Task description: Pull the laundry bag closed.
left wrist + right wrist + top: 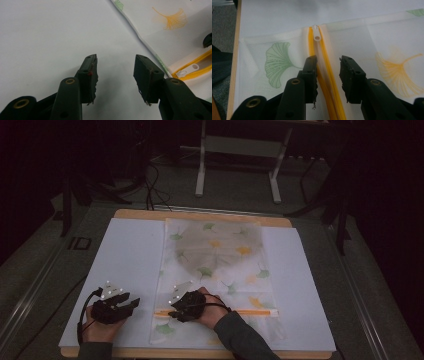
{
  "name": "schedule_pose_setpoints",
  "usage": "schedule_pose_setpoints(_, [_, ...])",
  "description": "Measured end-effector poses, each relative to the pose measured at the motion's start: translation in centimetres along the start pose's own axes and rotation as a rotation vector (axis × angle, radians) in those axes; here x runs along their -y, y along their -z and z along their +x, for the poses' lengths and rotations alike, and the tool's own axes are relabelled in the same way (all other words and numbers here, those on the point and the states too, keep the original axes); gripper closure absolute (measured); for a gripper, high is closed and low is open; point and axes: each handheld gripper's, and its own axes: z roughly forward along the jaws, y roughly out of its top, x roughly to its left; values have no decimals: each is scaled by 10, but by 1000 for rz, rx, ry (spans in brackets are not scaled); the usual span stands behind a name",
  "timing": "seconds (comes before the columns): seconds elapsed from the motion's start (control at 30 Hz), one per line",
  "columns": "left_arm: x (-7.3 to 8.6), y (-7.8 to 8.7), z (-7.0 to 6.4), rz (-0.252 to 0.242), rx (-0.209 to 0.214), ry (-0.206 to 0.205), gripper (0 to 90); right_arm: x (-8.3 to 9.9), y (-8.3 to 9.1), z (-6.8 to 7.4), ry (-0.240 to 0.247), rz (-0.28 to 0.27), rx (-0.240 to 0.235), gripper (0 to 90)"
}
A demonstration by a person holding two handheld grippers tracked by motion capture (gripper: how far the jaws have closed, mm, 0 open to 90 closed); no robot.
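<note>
Jaws parted, the right gripper [328, 80] straddles the yellow zipper [325, 82] of a white mesh laundry bag printed with green and orange ginkgo leaves [220, 265], lying flat on a pale sheet over the wooden table [200, 215]. The left gripper [116, 77], also released, waits beside the bag's edge. The step looks like reaching for the white zipper pull [317, 35]; next, close on it. A dark garment, perhaps, blurs inside the bag's far half.

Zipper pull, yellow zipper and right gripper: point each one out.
zipper pull [317, 35]: right gripper view, its white tab with the hole.
yellow zipper [327, 82]: right gripper view, tape between the jaws.
right gripper [328, 80]: right gripper view, midway between fingertips.
</note>
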Motion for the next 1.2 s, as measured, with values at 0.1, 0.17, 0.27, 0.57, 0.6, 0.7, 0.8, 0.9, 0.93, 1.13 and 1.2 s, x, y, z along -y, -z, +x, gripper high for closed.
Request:
schedule_pose_setpoints(0.1, [0,0,0,-1,0,0,537,-3,-4,-1,2,10,-2,681])
schedule_pose_setpoints(0.17, [0,0,0,0,-1,0,537,-4,-6,-1,4,5,0,686])
schedule_pose_setpoints(0.27, [0,0,0,-1,-1,0,536,-6,-9,0,7,12,-5,688])
schedule_pose_setpoints(0.57, [0,1,0,0,-2,-3,536,-16,-18,6,22,12,-23,688])
schedule_pose_setpoints(0.6, [0,1,0,0,-2,-3,536,-17,-19,6,22,9,-25,695])
schedule_pose_setpoints(0.7, [0,1,0,3,-4,-7,536,-20,-21,6,26,13,-30,716])
schedule_pose_setpoints(0.8, [0,0,0,7,-4,-9,538,-21,-23,5,30,8,-44,734])
schedule_pose_setpoints(0.9, [0,0,0,7,-3,-9,537,-24,-26,5,31,18,-42,748])
schedule_pose_setpoints(0.93, [0,0,0,7,-4,-9,537,-24,-27,5,33,21,-43,749])
schedule_pose_setpoints(1.13, [0,1,0,5,-6,-8,535,-27,-30,4,33,21,-51,754])
schedule_pose_setpoints(1.2, [0,0,0,6,-5,-8,535,-28,-31,4,36,27,-52,766])
